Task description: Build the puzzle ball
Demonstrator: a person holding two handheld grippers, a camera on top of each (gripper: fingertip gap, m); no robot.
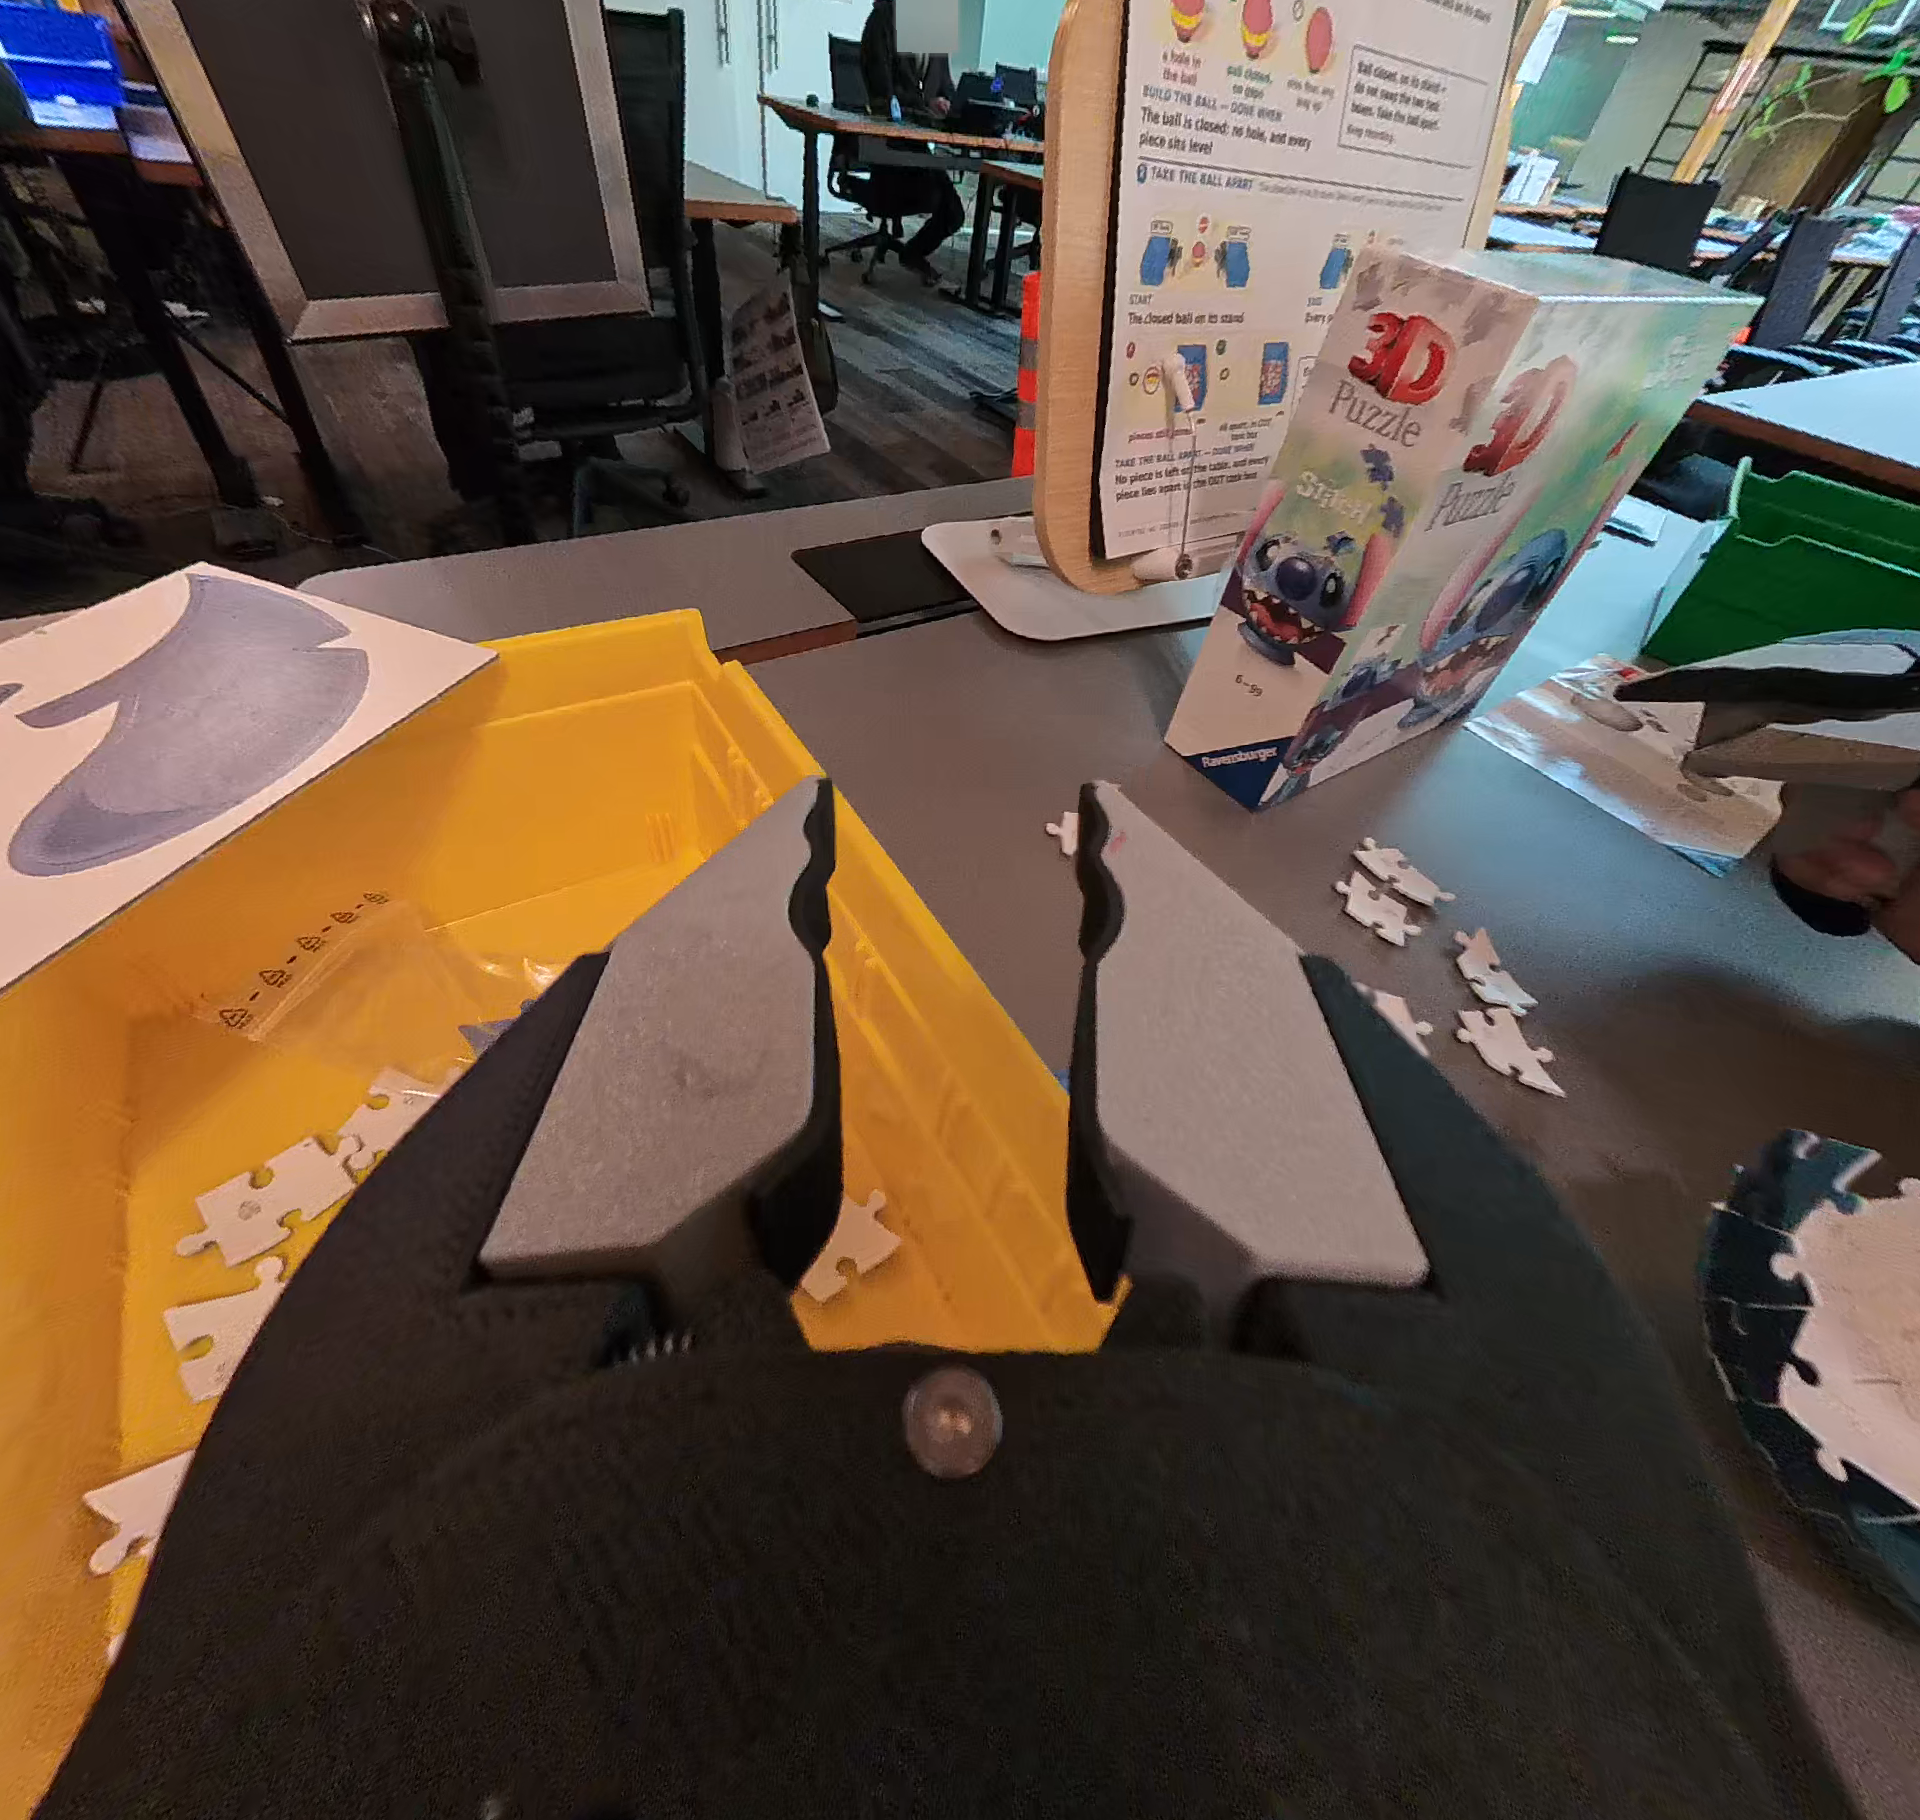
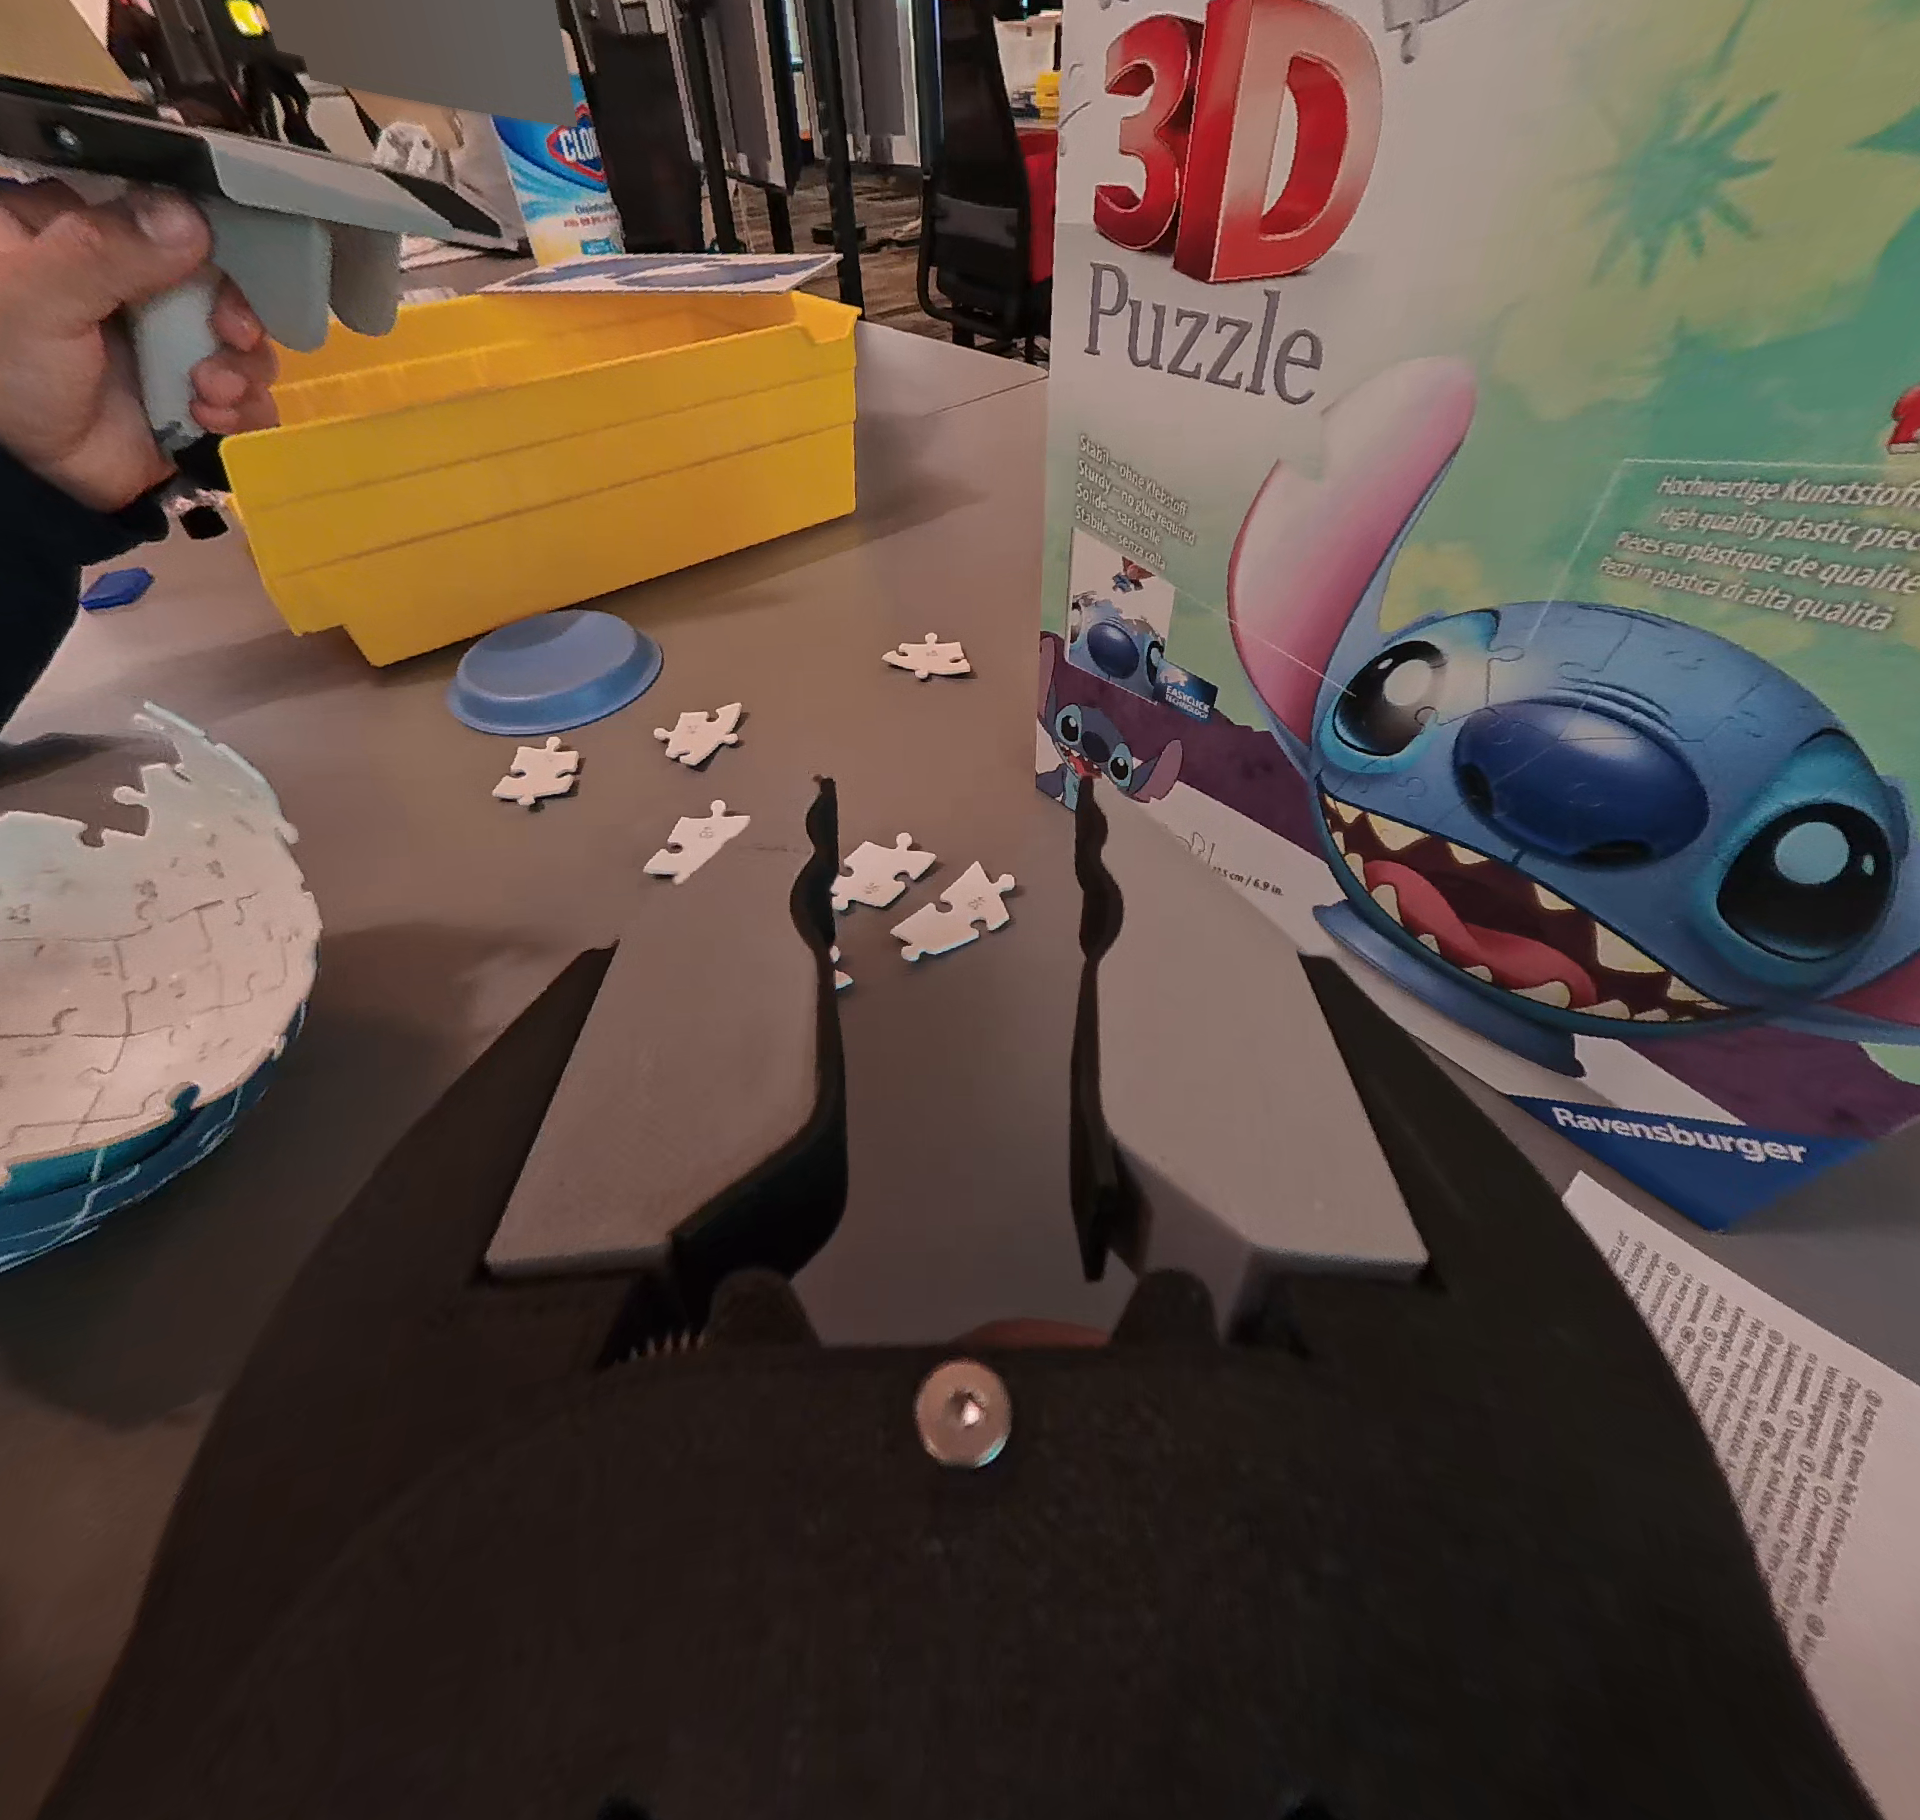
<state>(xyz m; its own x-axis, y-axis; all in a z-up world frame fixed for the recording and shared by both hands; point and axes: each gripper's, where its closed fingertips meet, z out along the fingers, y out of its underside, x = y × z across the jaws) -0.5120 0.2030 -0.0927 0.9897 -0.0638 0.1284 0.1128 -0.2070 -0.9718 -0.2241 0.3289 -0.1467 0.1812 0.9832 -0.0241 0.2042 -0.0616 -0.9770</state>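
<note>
A part-built puzzle ball (image 2: 125,1001), a blue bowl-shaped shell with white inside, lies on the grey table at the left; it also shows in the left wrist view (image 1: 1829,1355). Several loose white pieces (image 2: 935,913) lie on the table ahead of my right gripper (image 2: 956,814), which is open and empty above them. My left gripper (image 1: 956,809) is open and empty over the right wall of the yellow bin (image 1: 935,1043), which holds more white pieces (image 1: 270,1214). More loose pieces (image 1: 1496,981) lie on the table to its right.
The puzzle box (image 2: 1507,523) stands upright close on the right, with a printed leaflet (image 2: 1745,1407) beside it. A blue round stand (image 2: 556,674) sits by the bin (image 2: 551,482). A card (image 1: 177,731) lies across the bin's rim. An instruction board (image 1: 1278,212) and a green bin (image 1: 1808,575) stand behind. Left tips to right tips: about 35 cm.
</note>
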